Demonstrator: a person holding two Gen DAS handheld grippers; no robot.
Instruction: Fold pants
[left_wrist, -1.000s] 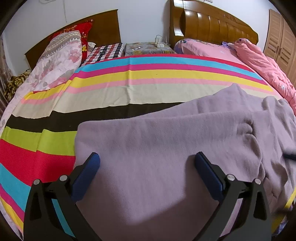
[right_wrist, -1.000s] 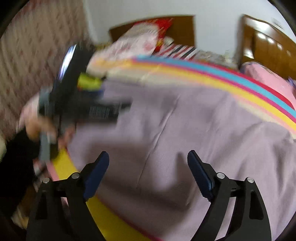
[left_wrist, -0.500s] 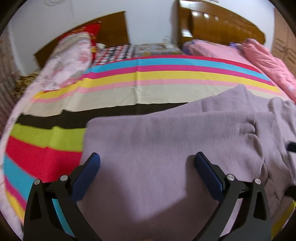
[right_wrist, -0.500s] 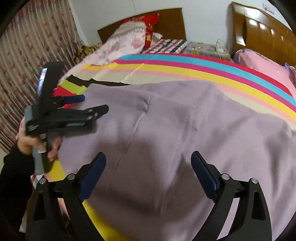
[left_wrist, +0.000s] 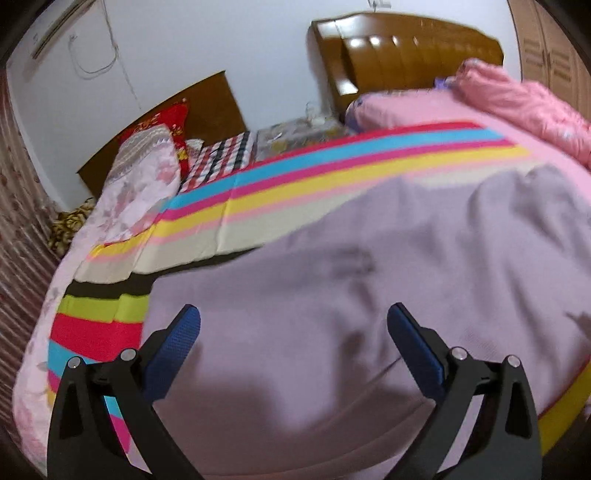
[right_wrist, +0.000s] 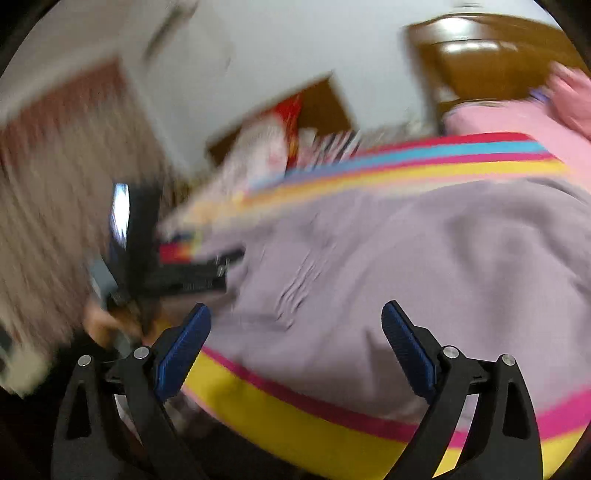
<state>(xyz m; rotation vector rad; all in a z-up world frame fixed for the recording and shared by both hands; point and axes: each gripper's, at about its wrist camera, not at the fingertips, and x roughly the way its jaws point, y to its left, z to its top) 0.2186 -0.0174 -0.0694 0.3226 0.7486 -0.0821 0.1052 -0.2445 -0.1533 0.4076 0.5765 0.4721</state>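
Observation:
Lilac pants (left_wrist: 332, 295) lie spread flat across the striped bedspread (left_wrist: 295, 177), with a few wrinkles near the middle (right_wrist: 295, 288). My left gripper (left_wrist: 293, 310) hovers above the pants' left part, jaws open, nothing between its blue pads. My right gripper (right_wrist: 295, 308) is open too and hangs over the pants' near edge, where the bedspread's yellow and pink stripes (right_wrist: 314, 417) show. In the blurred right wrist view the left gripper (right_wrist: 218, 269) appears at the left, held by a hand (right_wrist: 99, 325).
Pillows (left_wrist: 144, 173) and a dark wooden headboard (left_wrist: 207, 99) lie at the far left. A second bed with a pink quilt (left_wrist: 517, 99) and a brown headboard (left_wrist: 406, 55) is at the right. A patterned curtain (right_wrist: 44, 221) hangs left of the bed.
Both views have swung and tilted; the left gripper has drawn back and risen, and the right has moved toward the bed's near edge. Both stay open. The pants lie as before.

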